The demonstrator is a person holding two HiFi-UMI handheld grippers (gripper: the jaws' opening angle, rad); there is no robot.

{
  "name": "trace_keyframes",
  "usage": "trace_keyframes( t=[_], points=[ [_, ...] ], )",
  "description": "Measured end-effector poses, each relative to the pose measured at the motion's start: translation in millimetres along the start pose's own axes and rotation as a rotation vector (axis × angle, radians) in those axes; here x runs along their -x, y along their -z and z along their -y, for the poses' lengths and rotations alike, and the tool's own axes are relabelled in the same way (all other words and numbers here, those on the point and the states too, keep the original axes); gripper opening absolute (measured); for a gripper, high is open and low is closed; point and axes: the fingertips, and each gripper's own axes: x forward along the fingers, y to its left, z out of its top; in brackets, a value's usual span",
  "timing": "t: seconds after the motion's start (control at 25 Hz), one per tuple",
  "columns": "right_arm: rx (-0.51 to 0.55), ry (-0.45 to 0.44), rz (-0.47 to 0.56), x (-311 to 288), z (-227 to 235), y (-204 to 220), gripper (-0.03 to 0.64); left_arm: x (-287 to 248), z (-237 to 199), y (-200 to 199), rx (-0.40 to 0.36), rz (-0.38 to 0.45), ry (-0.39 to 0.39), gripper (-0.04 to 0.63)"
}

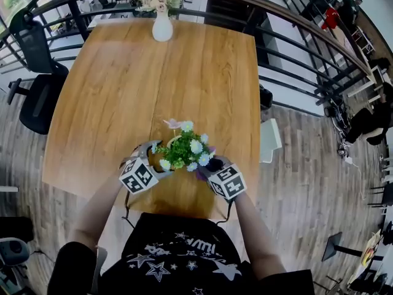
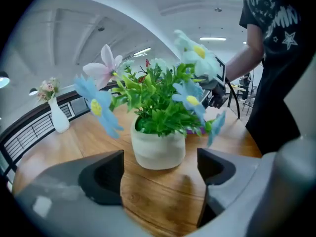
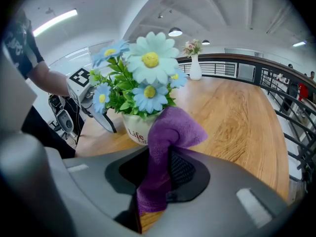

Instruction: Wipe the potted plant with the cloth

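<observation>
The potted plant (image 1: 181, 151), green leaves with pale blue and white flowers in a white pot (image 2: 158, 149), stands near the table's front edge. My left gripper (image 2: 160, 174) is open just left of the pot, which sits a little ahead of its jaws without touching them. My right gripper (image 3: 163, 174) is shut on a purple cloth (image 3: 165, 147). The cloth's free end rises against the pot (image 3: 136, 127) and the lower flowers on the plant's right side. From the head view the cloth (image 1: 202, 174) shows only as a small purple patch by the right gripper (image 1: 212, 166).
The wooden table (image 1: 123, 91) stretches away from me. At its far edge stands a white vase (image 1: 162, 23) with pink flowers. A black office chair (image 1: 37, 91) is at the left, and a curved metal railing (image 1: 295, 48) runs behind and to the right.
</observation>
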Motion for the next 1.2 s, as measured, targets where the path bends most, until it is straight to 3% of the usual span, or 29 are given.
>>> trace_keyframes(
  t=[0.24, 0.36, 0.4, 0.48, 0.72, 1.2],
  points=[
    [-0.02, 0.027, -0.009, -2.3, 6.6, -0.2, 0.103, -7.5, -3.4, -3.6, -0.129, -0.022, 0.082, 0.472],
    [-0.031, 0.04, -0.012, -3.6, 10.1, -0.9, 0.103, -10.3, -1.9, -6.1, -0.144, -0.018, 0.116, 0.468],
    [-0.035, 0.045, -0.013, -4.1, 10.8, -1.1, 0.103, -10.4, -3.5, -7.5, -0.143, -0.013, 0.112, 0.425],
    [-0.042, 0.054, -0.011, -5.4, 11.4, -1.2, 0.103, -10.3, -7.4, -9.3, -0.138, -0.005, 0.1, 0.359],
    [-0.044, 0.049, -0.003, -9.2, 5.8, 0.2, 0.101, -12.6, -6.4, -7.5, -0.097, -0.005, 0.069, 0.357],
    [0.034, -0.056, -0.027, -16.2, -34.1, 5.2, 0.098, -19.9, -0.6, -13.6, 0.066, -0.013, -0.101, 0.353]
  ],
)
